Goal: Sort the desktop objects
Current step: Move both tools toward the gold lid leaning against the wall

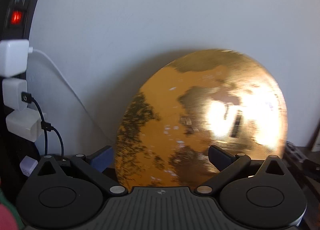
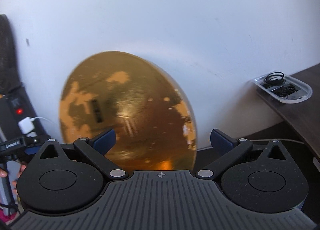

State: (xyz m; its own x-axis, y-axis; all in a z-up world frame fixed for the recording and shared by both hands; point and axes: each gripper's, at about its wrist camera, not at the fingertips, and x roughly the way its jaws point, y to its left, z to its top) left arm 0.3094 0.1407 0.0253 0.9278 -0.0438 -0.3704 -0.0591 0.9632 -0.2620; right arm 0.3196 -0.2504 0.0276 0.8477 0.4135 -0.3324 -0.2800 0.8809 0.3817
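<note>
My left gripper (image 1: 160, 157) has its fingers spread wide, and they grip nothing. The gold disc (image 1: 202, 118) stands on edge in front of them, leaning against the white wall (image 1: 160, 10); its worn, patchy face fills the space between and beyond my fingertips, but whether either pad touches it I cannot tell, as the disc is blurred. To the left a black power strip (image 1: 18, 10) runs up the wall with a red lit switch (image 1: 16, 17), white plug adapters (image 1: 14, 58) and dark cables (image 1: 46, 128) hanging from them.

My right gripper (image 2: 163, 140) is also as wide open as it goes, with nothing clamped. In this view the same gold disc (image 2: 128, 110) stands ahead and a little left of centre, its lower edge hidden behind my gripper body. On the right, the dark bench (image 2: 300, 114) carries a clear plastic tray (image 2: 308, 90) of black elastic bands (image 2: 274, 77), well apart from the disc. At the far left edge I see my other gripper (image 2: 28, 144) and a hand (image 2: 16, 176) below it.
</note>
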